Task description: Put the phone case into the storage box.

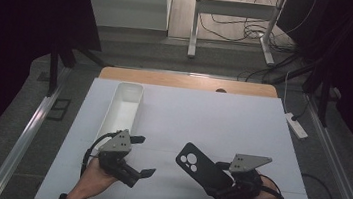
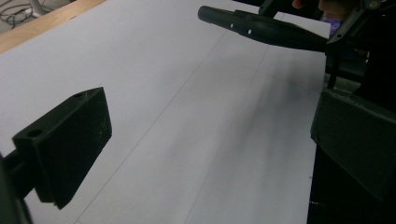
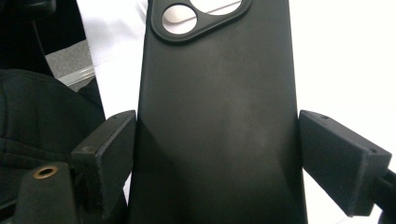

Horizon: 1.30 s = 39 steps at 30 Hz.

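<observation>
A black phone case with round camera cut-outs is held above the white mat, tilted up toward the left. My right gripper is shut on its lower part. In the right gripper view, both pads press on the long sides of the case, with the right gripper astride it. My left gripper stands open near the front left of the mat with nothing between its fingers. The left gripper view looks past the open left gripper to the case edge-on at the top.
A long narrow white tray lies at the left of the white mat, just beyond my left hand. A wooden table edge shows behind the mat. Cables and a metal stand lie on the floor farther back.
</observation>
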Each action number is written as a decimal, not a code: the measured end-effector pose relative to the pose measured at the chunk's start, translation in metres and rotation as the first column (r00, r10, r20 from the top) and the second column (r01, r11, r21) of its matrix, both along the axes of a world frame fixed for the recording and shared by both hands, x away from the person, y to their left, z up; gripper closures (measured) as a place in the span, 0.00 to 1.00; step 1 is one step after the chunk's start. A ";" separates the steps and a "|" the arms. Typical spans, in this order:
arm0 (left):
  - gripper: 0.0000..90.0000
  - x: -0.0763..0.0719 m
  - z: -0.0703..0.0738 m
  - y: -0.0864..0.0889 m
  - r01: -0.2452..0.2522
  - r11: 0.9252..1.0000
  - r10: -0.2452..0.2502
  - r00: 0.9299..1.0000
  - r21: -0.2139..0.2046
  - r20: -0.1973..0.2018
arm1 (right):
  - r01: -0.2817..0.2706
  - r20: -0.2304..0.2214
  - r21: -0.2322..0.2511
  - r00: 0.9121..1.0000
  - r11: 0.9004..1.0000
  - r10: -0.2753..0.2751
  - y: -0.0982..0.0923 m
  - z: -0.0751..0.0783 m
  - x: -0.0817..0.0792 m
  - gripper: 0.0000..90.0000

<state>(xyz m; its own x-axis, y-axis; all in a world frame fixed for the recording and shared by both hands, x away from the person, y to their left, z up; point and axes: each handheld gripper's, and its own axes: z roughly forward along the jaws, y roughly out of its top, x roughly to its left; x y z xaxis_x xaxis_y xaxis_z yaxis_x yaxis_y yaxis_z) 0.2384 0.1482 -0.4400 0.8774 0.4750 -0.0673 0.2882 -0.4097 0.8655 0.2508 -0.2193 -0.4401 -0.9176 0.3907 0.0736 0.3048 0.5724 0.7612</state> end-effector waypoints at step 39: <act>0.00 -0.002 -0.005 -0.008 0.179 0.979 -0.181 0.983 -0.096 -0.016 | -0.207 -0.027 0.112 0.977 0.972 0.211 0.041 -0.002 -0.005 0.16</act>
